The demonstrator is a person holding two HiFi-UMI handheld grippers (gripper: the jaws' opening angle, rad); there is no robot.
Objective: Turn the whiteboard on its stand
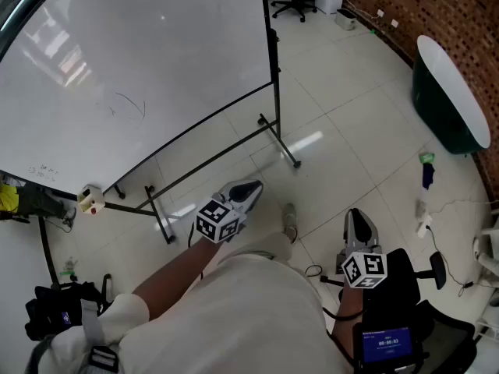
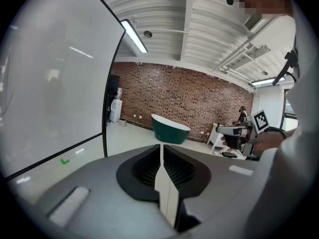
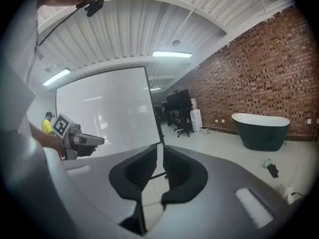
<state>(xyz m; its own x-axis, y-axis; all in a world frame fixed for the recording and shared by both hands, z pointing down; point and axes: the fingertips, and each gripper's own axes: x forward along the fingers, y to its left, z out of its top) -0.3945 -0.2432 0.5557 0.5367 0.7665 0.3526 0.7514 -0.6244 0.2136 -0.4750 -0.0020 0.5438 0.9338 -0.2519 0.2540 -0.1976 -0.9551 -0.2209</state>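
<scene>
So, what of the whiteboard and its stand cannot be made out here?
Head view: the whiteboard runs off the top and left edges; its pen marks are too small to read.
Head view: the small box at its lower corner is too small to identify.
Left gripper view: the left gripper hides the feet of the stand.
Right gripper view: the right gripper hides most of the stand.
</scene>
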